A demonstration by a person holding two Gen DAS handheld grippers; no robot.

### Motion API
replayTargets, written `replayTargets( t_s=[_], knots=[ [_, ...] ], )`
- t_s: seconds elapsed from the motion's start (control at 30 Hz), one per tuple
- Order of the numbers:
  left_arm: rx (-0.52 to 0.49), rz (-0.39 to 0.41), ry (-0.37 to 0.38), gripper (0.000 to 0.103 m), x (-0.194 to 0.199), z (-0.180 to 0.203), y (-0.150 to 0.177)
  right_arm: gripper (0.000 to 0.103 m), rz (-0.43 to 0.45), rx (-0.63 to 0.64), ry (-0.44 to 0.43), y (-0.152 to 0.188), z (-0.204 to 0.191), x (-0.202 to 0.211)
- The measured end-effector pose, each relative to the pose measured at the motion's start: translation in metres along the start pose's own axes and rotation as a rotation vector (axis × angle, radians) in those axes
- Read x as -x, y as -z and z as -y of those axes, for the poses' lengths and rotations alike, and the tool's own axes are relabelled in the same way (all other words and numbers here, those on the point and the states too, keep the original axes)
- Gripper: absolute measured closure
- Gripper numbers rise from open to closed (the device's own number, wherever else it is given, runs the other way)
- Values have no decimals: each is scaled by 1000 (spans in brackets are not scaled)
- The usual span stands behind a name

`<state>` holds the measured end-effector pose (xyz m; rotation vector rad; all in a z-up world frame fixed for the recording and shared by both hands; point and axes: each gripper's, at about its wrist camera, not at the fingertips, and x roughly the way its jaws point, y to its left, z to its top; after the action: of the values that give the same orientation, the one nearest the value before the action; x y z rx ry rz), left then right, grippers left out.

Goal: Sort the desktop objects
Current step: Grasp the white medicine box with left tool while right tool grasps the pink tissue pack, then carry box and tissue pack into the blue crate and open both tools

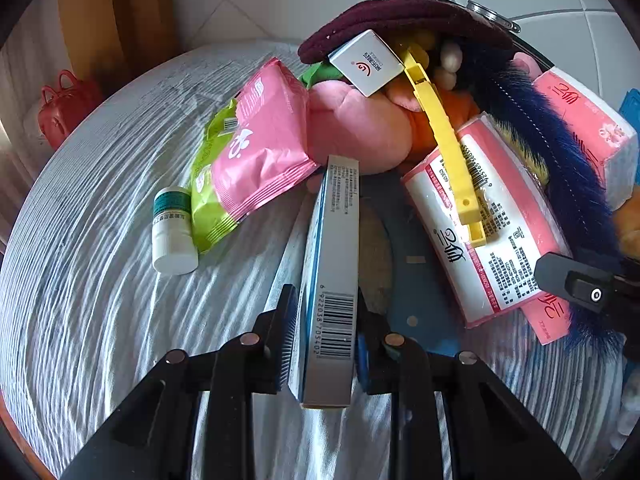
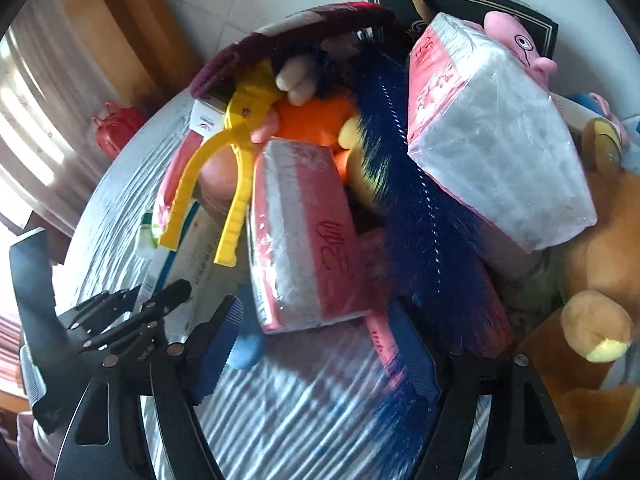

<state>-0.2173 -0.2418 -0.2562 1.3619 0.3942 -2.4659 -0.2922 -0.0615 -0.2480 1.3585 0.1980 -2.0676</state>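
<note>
Left gripper (image 1: 326,336) clamped tight on grey-blue barcoded carton (image 1: 334,280), carton lifted above striped cloth (image 1: 100,280). Right gripper (image 2: 316,344) spread wide, holding nothing, fingers flanking near end of pink tissue pack (image 2: 304,240). White pill bottle (image 1: 173,232) lying left of carton. Beyond: pink pouch (image 1: 264,140), yellow plastic tongs (image 1: 444,136), blue feather duster (image 2: 420,220), plush toys heaped under maroon knit cover (image 1: 400,20).

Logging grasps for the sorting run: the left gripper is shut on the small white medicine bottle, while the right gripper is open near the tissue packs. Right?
Not quite. In the left wrist view the left gripper is shut on the long barcoded box, not the white medicine bottle, which lies untouched on the cloth. The right gripper is indeed open near the tissue packs.
</note>
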Motion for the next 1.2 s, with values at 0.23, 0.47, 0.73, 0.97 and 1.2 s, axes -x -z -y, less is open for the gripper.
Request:
replayTargets(
  t_s=[0.23, 0.47, 0.73, 0.97, 1.2],
  knots=[
    [-7, 24, -3, 85, 11, 8, -3, 47, -8, 72, 10, -1, -12, -17],
    [-10, 110, -2, 86, 53, 11, 0, 55, 63, 132, 10, 15, -24, 22],
    [-41, 243, 0, 86, 113, 14, -3, 56, 191, 157, 26, 31, -39, 84],
    [-91, 353, 33, 86, 171, 35, -2, 56, 355, 174, 23, 41, -53, 157],
    [-139, 461, 85, 86, 218, 74, -3, 56, 503, 162, 74, 50, -44, 227]
  ],
)
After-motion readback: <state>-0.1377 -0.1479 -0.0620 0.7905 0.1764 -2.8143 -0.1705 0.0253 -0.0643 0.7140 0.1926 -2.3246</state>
